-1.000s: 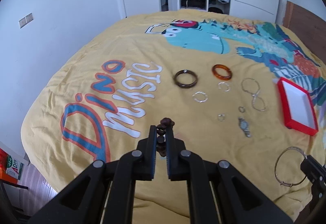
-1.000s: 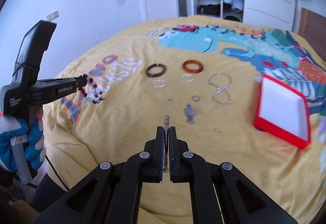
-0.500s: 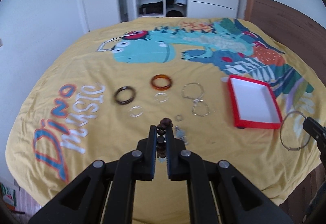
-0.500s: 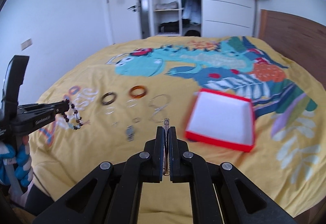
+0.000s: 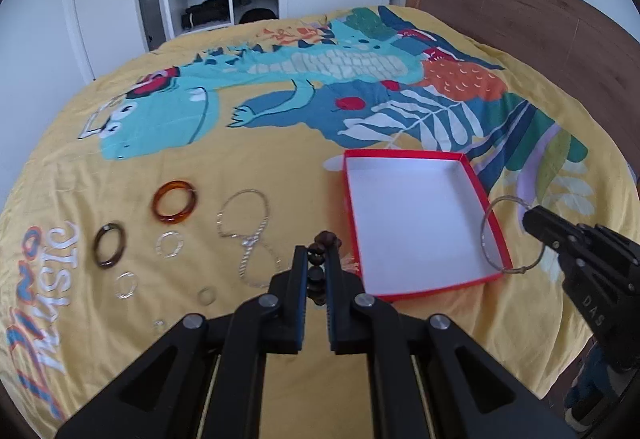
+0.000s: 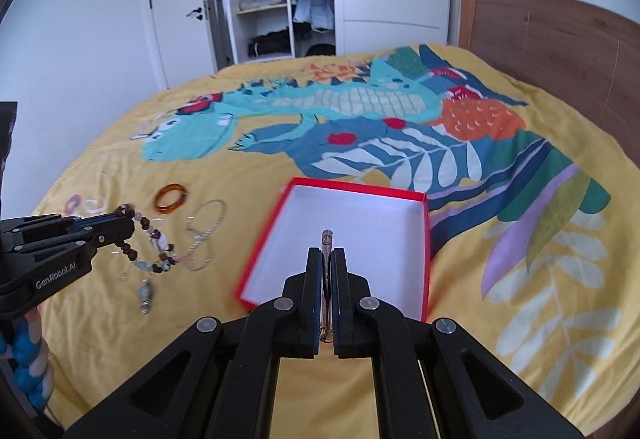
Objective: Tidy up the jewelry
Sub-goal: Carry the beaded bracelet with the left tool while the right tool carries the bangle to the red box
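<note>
Left wrist view, left gripper (image 5: 316, 259) clamped on brown beaded bracelet (image 6: 150, 243), right gripper (image 6: 327, 253) pinched a thin silver wire bangle (image 5: 504, 235) beside red-rimmed white box (image 5: 416, 231).

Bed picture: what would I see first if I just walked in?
Probably the big yellow dinosaur blanket covering the bed. Next, the red box with its bare white inside, lying on the blanket right of the loose bangles. Then the two black tools: the left claw dangles a beaded bracelet, and the right claw grips a thin silver bangle over the box's edge.
</note>
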A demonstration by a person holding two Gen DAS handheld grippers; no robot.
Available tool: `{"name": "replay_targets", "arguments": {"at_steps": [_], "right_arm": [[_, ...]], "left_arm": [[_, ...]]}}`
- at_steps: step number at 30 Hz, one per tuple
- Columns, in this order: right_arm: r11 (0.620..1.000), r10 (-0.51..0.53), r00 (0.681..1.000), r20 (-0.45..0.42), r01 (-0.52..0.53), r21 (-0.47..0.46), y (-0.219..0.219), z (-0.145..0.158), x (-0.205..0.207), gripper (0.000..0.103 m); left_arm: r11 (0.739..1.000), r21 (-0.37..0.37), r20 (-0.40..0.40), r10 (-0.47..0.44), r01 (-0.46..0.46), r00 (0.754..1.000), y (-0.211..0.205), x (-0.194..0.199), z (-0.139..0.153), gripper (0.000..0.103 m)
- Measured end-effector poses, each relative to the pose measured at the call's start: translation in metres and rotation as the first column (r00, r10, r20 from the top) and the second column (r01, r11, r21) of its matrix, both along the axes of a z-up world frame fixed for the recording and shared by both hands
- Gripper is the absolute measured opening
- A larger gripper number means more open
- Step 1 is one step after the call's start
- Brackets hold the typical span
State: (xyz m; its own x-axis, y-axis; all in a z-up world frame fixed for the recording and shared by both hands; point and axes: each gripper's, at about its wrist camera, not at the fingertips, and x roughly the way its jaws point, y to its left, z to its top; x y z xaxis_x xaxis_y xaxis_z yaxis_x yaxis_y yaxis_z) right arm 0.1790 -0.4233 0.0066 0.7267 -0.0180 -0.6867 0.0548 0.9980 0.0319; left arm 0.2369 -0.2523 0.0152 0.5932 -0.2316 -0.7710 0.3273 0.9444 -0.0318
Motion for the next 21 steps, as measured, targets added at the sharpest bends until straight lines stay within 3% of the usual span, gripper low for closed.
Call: {"name": "replay_targets", "arguments": {"at_steps": [7,13,21], "right_arm": [[0.999,0.004,0.999,-0.035,-0.002,0.046,-0.02,-0.035,0.033,0.004],[0.997,0.01,0.999,-0.051,-0.006,0.082,-0.031,-0.056,0.045,0.004],[0.995,-0.056,0.995,-0.088,0.063,0.078,-0.059,-0.081,0.046,0.004]], "left_arm": [[0.999,-0.027,-0.061,-0.048,0.047,0.997,-0.045,0.034,-0.041,0.007],[0.993,-0.043,-0.086,-0.114,0.111,0.99,-0.075,0.04,-0.066,0.007],[0.993,-0.014,-0.132,-0.114,0.113,0.985,-0.081,0.044,-0.096,0.007]]}}
